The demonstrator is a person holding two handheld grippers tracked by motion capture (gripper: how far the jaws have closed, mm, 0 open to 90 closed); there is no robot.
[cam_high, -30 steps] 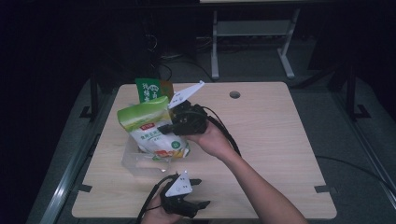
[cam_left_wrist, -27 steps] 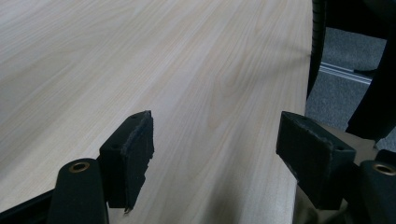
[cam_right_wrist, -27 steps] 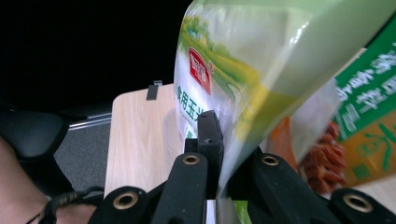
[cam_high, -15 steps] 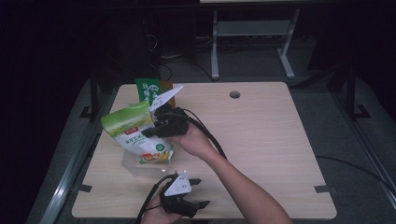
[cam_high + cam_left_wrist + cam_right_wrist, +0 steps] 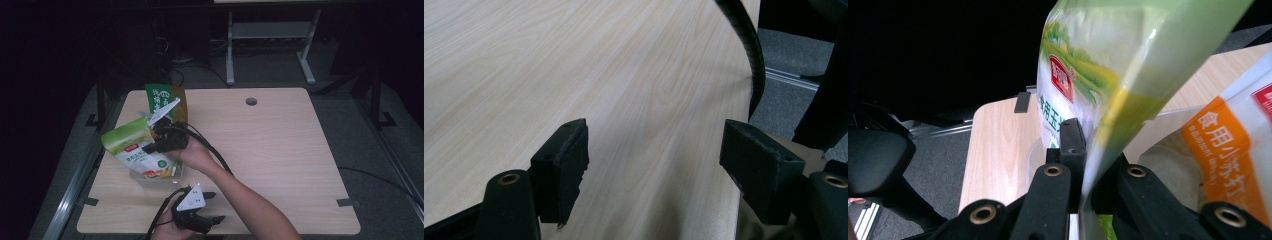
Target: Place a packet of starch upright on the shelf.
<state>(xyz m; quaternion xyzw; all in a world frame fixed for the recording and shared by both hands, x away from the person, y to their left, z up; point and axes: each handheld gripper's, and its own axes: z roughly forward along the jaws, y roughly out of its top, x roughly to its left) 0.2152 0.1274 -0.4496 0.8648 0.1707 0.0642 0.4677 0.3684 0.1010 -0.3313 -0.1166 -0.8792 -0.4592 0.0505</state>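
Dim room, light mostly on a pale wood-grain table [image 5: 280,150] w/ a round cable hole [image 5: 251,101] — grey carpet floor [image 5: 380,165] around it, white metal frame [image 5: 270,35] at back, surroundings nearly black.

Two hand-held grippers, three food pouches: one green [image 5: 127,140], one orange-labelled [image 5: 1228,150], one dark green [image 5: 159,100].

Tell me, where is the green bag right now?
In the high view the green bag is at the table's left side, pinched in the right tool, over a clear tub, in front of the dark green packet.
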